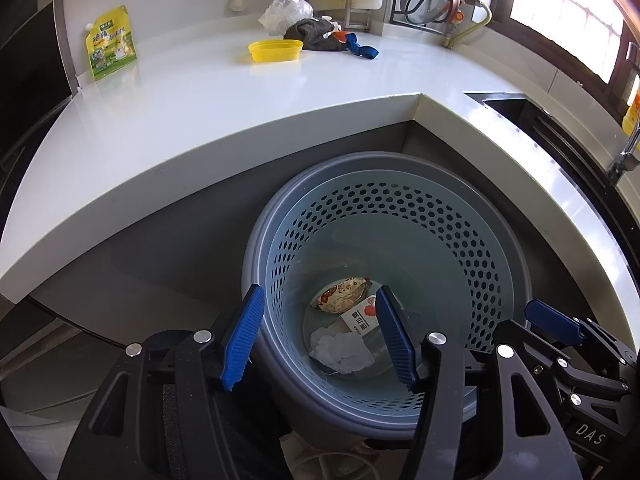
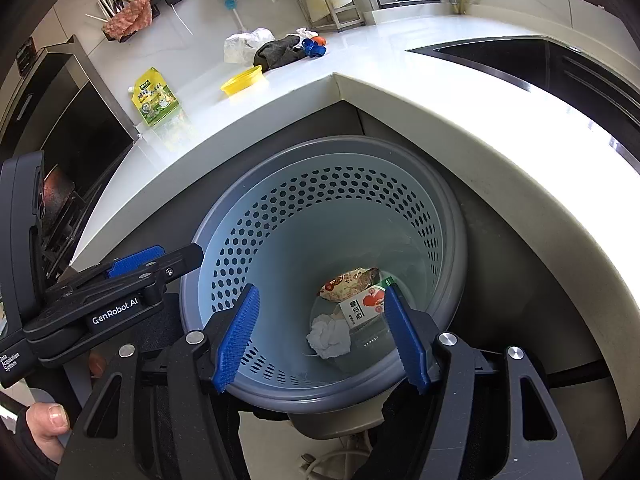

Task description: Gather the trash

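Both grippers hang over the round pale-blue perforated plastic trash basket (image 1: 472, 240) with fingers spread wide and nothing between them: the left gripper (image 1: 320, 338) straddles the basket's near-left rim, the right gripper (image 2: 324, 336) its near rim. Only the right wrist view shows the left gripper from the side at far left and the person's left hand (image 2: 48, 424) below it; only the left wrist view shows the right gripper's blue pad at lower right. At the basket's bottom lie a crumpled white tissue (image 1: 340, 350), a white carton with red print (image 1: 362, 316) and an orange-patterned snack wrapper (image 1: 340, 294), touching one another. The basket stands tucked in the inner corner of the white L-shaped surface (image 1: 192, 120). Farther back on it sit a yellow oval plastic lid (image 1: 276, 50), a green-yellow spouted pouch (image 1: 110, 44), a dark grey cloth (image 1: 312, 34) and a crumpled clear plastic bag (image 1: 286, 12). The right wrist view alone shows the wall rack holding chopsticks.
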`<control>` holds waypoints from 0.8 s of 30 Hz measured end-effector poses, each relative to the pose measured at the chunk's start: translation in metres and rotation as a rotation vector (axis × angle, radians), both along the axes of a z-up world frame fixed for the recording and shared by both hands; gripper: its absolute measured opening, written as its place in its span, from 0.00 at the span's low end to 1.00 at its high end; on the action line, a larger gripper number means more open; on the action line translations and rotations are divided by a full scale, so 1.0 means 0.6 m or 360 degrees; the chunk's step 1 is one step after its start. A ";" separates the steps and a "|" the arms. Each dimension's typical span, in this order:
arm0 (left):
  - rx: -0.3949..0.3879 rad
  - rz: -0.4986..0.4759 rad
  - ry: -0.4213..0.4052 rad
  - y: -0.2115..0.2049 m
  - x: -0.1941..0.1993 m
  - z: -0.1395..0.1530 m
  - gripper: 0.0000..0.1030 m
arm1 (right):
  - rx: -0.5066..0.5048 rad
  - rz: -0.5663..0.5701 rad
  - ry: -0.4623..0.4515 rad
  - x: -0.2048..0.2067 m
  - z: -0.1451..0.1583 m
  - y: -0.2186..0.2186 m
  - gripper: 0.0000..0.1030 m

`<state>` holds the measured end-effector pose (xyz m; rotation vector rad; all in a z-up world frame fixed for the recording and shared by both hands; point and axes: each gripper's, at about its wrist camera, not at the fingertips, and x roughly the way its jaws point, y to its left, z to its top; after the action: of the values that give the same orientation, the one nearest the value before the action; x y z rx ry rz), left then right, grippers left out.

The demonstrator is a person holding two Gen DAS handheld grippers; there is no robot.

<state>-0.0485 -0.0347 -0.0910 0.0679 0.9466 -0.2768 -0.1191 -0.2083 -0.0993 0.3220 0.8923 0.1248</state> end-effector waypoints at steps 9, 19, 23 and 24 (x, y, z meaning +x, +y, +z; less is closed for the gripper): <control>-0.0031 -0.0002 -0.0030 0.007 -0.004 0.011 0.66 | 0.0005 -0.0015 -0.0016 -0.003 0.005 -0.001 0.63; -0.0048 0.0001 -0.0074 0.013 -0.006 0.024 0.76 | 0.0004 -0.0030 -0.0036 -0.007 0.011 -0.003 0.64; -0.0076 -0.0001 -0.0086 0.016 -0.007 0.028 0.80 | 0.0000 -0.0033 -0.0041 -0.009 0.013 -0.002 0.65; -0.0082 -0.0001 -0.0092 0.017 -0.007 0.029 0.81 | 0.0000 -0.0033 -0.0041 -0.008 0.013 -0.002 0.65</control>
<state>-0.0530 -0.0247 -0.0734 0.0286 0.8816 -0.2981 -0.1241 -0.2094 -0.0914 0.3285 0.8631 0.1096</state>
